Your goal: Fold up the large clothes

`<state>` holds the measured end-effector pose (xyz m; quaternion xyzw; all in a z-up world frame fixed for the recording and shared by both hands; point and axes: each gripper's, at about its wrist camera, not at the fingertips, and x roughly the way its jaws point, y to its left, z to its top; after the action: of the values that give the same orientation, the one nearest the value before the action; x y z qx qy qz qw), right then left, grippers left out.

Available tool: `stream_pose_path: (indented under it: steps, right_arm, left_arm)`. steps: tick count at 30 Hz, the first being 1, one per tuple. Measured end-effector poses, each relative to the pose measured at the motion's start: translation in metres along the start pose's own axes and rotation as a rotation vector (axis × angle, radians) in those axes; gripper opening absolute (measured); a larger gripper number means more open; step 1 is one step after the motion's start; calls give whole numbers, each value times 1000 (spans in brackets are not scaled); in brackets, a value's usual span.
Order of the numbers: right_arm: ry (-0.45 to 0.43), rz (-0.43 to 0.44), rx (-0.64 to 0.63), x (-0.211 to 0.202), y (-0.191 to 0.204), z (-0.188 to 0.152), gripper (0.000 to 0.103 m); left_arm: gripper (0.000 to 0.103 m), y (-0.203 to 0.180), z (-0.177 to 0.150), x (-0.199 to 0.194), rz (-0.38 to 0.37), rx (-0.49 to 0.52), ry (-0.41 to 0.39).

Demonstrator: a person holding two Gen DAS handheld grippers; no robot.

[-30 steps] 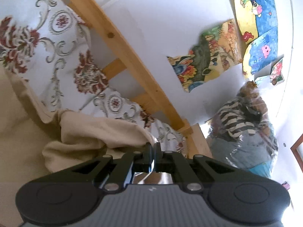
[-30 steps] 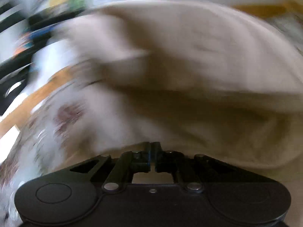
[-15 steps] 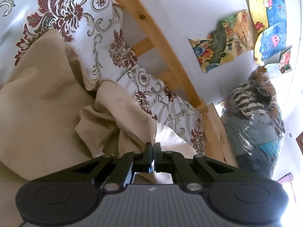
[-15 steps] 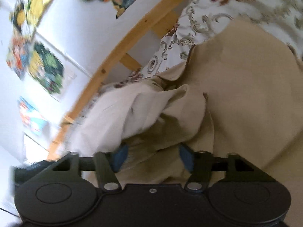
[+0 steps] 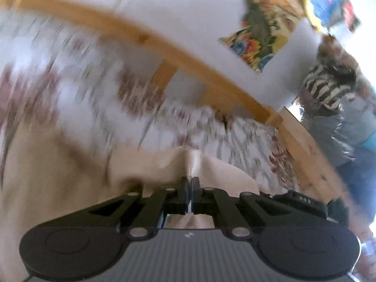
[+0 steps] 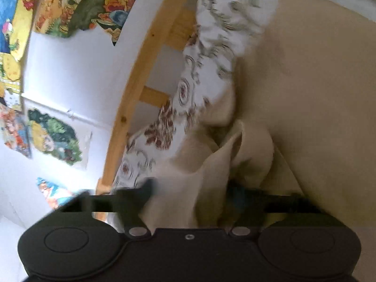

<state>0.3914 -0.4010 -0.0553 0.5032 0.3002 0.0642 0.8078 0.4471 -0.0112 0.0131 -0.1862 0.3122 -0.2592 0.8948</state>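
A large beige garment lies rumpled on a bed with a floral sheet. My left gripper is shut on a raised fold of this garment, which sticks up as a ridge just past the fingertips. In the right wrist view the same beige garment covers the right side. A bunched fold of it runs between the fingers of my right gripper. Those jaws stand apart and are closing, blurred by motion. I cannot see the pads pressing the cloth.
A wooden bed rail runs along the white wall behind the sheet, also the rail in the right view. Colourful posters hang on the wall. A clear bag stuffed with clothes stands at the right past the bed's end.
My right gripper went from shut to wide open over a bunch of the garment and now narrows around it. Both views rolled. The left gripper stayed shut on its fold.
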Motion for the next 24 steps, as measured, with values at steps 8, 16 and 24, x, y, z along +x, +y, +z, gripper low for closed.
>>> stream_pose_path:
  steps: [8, 16, 24]
  right_arm:
    - [-181, 153, -442, -15, 42, 17, 9]
    - [-55, 63, -461, -60, -35, -68, 9]
    - [-35, -105, -611, -58, -27, -95, 9]
  left_arm:
    - [0, -20, -29, -38, -160, 133, -100]
    - [0, -7, -140, -71, -123, 197, 179]
    - [1, 11, -144, -37, -30, 119, 250]
